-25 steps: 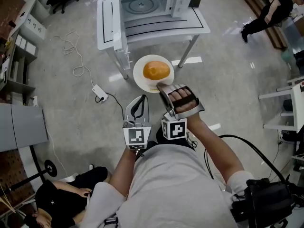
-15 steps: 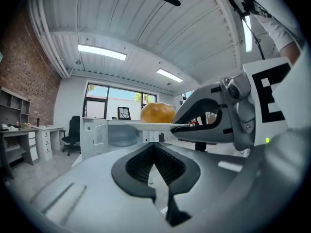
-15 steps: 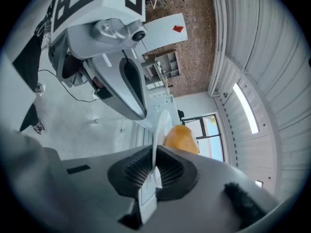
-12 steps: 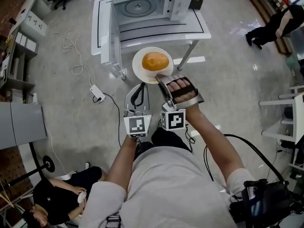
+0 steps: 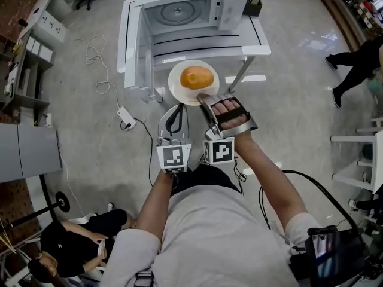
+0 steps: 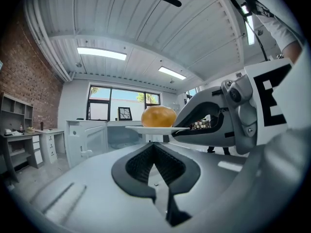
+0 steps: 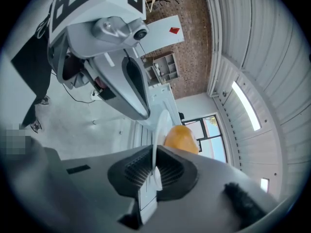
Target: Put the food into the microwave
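One white table (image 5: 254,37) carries the microwave (image 5: 230,8) toward its far edge. The microwave's door (image 5: 143,46) is swung open at the table's left edge, and a round turntable (image 5: 178,11) shows in the cavity. Over the table's near edge hangs a level white plate (image 5: 178,91) bearing a single orange-brown bun (image 5: 197,77), its long axis running along that edge. The right gripper (image 5: 202,98) is clamped on the plate's near rim. The left gripper (image 5: 175,107), just beside it, has its jaws pressed together on nothing.
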Demonstrator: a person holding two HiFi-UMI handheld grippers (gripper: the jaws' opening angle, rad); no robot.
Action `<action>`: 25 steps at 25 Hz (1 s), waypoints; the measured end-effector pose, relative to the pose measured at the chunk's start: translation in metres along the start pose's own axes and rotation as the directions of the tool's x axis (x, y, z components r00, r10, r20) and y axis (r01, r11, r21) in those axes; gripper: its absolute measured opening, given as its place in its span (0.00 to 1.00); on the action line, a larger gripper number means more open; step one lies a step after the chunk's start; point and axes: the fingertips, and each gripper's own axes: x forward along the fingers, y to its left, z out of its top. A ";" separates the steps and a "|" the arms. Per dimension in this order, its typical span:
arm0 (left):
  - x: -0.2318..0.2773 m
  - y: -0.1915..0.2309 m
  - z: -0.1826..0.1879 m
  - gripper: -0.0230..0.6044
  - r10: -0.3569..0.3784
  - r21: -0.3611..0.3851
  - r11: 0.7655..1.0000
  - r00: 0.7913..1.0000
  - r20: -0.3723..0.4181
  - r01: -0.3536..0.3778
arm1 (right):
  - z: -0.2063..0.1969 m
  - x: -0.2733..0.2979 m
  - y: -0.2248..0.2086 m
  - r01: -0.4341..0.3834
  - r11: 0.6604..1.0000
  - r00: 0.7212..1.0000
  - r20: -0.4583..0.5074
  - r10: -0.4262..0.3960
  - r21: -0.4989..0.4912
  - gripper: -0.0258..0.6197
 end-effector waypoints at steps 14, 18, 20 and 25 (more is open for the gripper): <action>0.071 0.030 -0.004 0.05 0.000 -0.008 1.000 1.000 0.008 0.000 | -0.031 0.069 -0.019 -0.019 1.000 1.000 -0.010 0.019 -0.020 0.08; 0.105 0.047 -0.006 0.05 0.016 -0.025 1.000 1.000 0.006 -0.015 | -0.043 0.101 -0.031 -0.029 0.999 1.000 -0.008 0.029 -0.031 0.08; 0.123 0.054 -0.007 0.05 0.021 -0.033 0.999 1.000 0.006 -0.021 | -0.051 0.117 -0.036 -0.035 0.999 0.999 -0.008 0.035 -0.031 0.08; 0.163 0.072 -0.008 0.05 0.022 -0.060 0.998 1.000 -0.011 -0.023 | -0.066 0.157 -0.048 -0.061 0.998 0.998 -0.018 0.060 -0.028 0.08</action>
